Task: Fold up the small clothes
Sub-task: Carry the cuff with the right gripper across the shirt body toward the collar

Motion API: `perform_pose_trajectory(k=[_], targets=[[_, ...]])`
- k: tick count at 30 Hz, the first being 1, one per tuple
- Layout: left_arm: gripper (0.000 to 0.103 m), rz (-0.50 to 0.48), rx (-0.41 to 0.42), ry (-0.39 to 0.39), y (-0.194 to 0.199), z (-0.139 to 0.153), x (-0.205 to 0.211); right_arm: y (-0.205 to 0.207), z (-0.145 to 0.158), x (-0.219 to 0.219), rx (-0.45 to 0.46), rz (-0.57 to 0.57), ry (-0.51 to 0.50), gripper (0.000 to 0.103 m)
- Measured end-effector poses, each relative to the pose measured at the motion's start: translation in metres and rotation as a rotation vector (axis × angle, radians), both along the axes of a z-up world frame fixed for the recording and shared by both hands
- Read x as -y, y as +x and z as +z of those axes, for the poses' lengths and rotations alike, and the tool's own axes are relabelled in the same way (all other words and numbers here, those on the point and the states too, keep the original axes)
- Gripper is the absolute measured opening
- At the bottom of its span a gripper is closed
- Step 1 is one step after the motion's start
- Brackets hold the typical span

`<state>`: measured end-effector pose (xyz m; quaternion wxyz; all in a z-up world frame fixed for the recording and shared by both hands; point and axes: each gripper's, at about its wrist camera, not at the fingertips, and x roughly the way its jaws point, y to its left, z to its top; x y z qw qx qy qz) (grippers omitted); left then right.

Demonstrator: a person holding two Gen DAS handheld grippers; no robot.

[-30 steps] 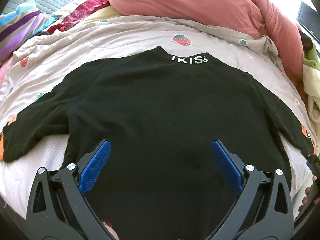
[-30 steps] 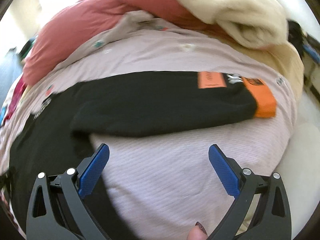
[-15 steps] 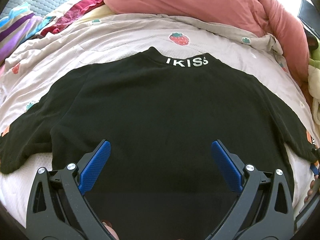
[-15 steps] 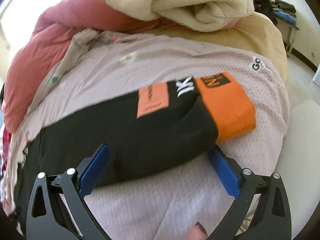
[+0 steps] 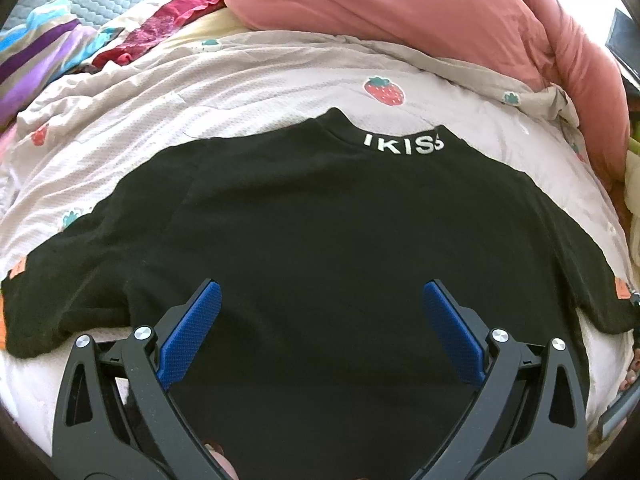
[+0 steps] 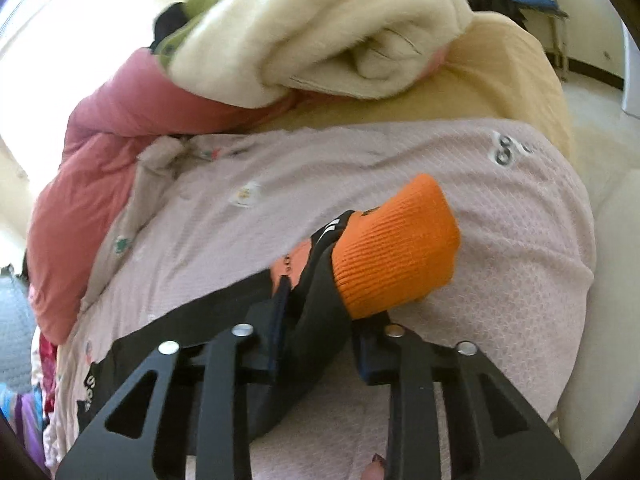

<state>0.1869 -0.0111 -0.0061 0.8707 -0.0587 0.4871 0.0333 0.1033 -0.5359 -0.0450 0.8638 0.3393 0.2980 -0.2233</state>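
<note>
Sunlight is falling across a bed (image 5: 248, 92) covered by a pale pink quilted sheet with strawberry prints, and a salmon-pink duvet (image 5: 440, 12) is lying heaped along its far side. Striped bedding (image 5: 36, 56) is bunching at the far left corner, and a cream fleece blanket (image 6: 320, 28) is sitting rolled on top of the duvet in the right wrist view.

Spread flat on the sheet, a black sweatshirt (image 5: 340, 240) is lying back up, its collar with white lettering pointing toward the duvet and both sleeves stretching out sideways. Over its lower hem the left hand-held gripper (image 5: 320, 332) is hovering with its blue pads spread wide and nothing between them.

At the sweatshirt's right sleeve, the right hand-held gripper (image 6: 316, 344) is closing its jaws on the black fabric just behind the orange ribbed cuff (image 6: 396, 248), which is lifting off the sheet beyond the fingers.
</note>
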Motion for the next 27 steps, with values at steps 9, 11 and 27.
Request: perform_pose_trajectory(k=[9, 11, 27], targets=[[0.095, -0.006, 0.007, -0.039, 0.005, 0.010, -0.015, 0.015, 0.039, -0.058, 0.132, 0.182, -0.009, 0.012], [0.095, -0.009, 0.005, -0.063, 0.007, 0.012, -0.019, 0.023, 0.048, -0.073, 0.151, 0.228, 0.001, 0.012], [0.095, 0.028, 0.017, -0.270, 0.002, 0.024, -0.070, 0.069, 0.074, -0.239, 0.189, 0.626, -0.005, 0.012]])
